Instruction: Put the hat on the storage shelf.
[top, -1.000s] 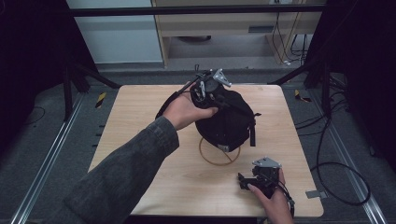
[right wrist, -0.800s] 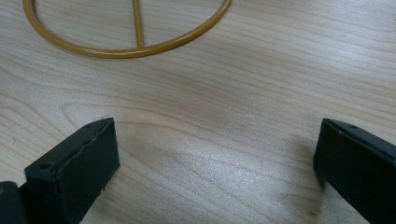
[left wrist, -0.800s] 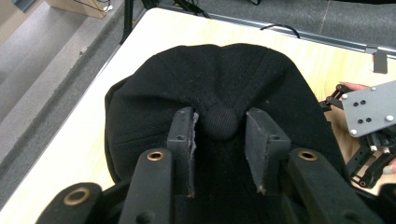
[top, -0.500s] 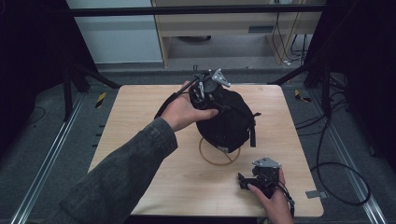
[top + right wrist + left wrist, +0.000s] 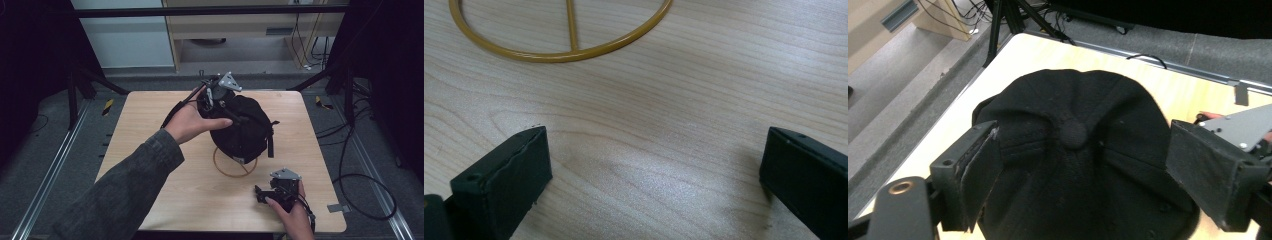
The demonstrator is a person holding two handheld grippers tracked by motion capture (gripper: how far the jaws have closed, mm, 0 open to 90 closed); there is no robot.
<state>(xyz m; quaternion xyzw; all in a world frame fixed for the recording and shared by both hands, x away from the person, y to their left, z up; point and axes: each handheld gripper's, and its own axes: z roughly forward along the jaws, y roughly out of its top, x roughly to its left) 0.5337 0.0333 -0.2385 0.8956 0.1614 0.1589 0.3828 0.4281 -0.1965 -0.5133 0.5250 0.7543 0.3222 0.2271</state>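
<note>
— Where is the black cap sitting?

— Toward the far middle of the wooden desk, raised on a yellow wire ring stand whose round base lies on the desk surface under it. In the left gripper view the cap's crown is seen from above, with its round top button between the two jaws.

— And the left tongs?

— Held by the left hand at the cap's far-left side, near the far edge of the desk. The jaws are spread wide, one to each side of the crown. Whether either pad actually touches the cloth, I cannot tell.

— What about the right tongs?

— Low by the near right corner of the desk, in the right hand, with the grey plate on top. Their jaws are also spread, with nothing between them but bare wood grain. In the right gripper view the ring base and its crossbar lie ahead of the jaws, apart from them.

— Anything on the cap's side?

— A strap hangs down its right side, towards the right edge of the desk.
</note>
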